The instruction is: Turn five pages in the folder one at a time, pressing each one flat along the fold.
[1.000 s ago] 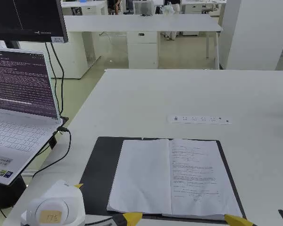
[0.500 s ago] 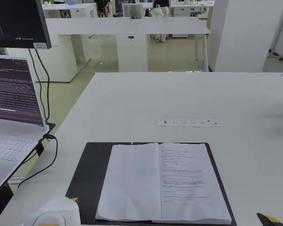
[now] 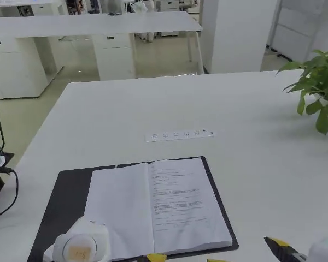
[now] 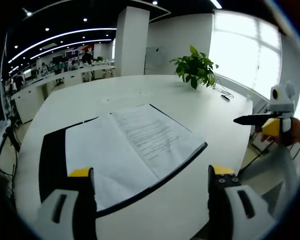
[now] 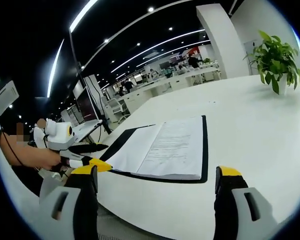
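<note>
A black folder [image 3: 65,191] lies open near the front of the white table [image 3: 262,158]. Its left page [image 3: 120,202] is blank and its right page [image 3: 180,199] is printed; both lie flat. My left gripper [image 4: 151,172] is open at the folder's near edge, with nothing between its jaws, and one yellow fingertip [image 3: 156,256] shows there. My right gripper [image 5: 157,171] is open too, off the folder's right side and apart from it. Its dark finger [image 3: 279,248] points toward the folder [image 5: 162,150].
A potted plant [image 3: 317,93] stands at the table's right. A white power strip [image 3: 177,134] lies beyond the folder. A black cable [image 3: 3,185] hangs at the left edge. More white desks [image 3: 98,24] stand behind.
The head camera has swung right: the laptop has left the picture and the plant has come in. The folder and its pages lie as before. Both grippers stay open.
</note>
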{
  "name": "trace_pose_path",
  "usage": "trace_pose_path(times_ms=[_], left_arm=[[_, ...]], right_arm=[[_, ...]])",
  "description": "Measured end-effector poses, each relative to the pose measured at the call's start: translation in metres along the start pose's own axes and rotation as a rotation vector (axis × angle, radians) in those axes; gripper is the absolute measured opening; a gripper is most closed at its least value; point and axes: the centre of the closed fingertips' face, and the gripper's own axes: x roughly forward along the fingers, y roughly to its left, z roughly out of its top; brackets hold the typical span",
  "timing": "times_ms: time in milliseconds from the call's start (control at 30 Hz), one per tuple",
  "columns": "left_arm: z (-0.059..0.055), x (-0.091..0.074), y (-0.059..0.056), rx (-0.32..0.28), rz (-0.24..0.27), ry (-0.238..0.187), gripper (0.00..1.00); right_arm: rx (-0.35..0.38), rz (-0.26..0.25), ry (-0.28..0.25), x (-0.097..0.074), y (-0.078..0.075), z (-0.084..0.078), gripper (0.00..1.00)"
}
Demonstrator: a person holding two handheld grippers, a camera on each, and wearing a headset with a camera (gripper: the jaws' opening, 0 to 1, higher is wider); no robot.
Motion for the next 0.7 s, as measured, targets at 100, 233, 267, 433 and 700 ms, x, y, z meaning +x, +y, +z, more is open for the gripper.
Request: trace_pose_path(times_ms=[100, 233, 267, 433, 700], left_arm=[[0.002, 0.022, -0.011, 0.021, -0.024, 0.009, 0.9], [0.004, 0.044, -0.023, 0.031, -0.044, 0.015, 0.87], [0.004, 0.049, -0.025, 0.035, -0.049, 0.018, 0.86], [0.011, 0.072, -0.038, 0.046, -0.065, 0.017, 0.83], [0.016, 0.104, -0.055, 0.061, -0.088, 0.022, 0.81]], right_arm=[[0.021, -0.009, -0.017, -0.002, -0.004, 0.003, 0.97], [0.023, -0.018, -0.021, -0.002, -0.006, 0.004, 0.96], [0.024, -0.019, -0.023, -0.002, -0.006, 0.004, 0.96], [0.028, -0.024, -0.031, -0.001, -0.006, 0.006, 0.95], [0.04, -0.038, -0.037, 0.002, -0.009, 0.009, 0.95]])
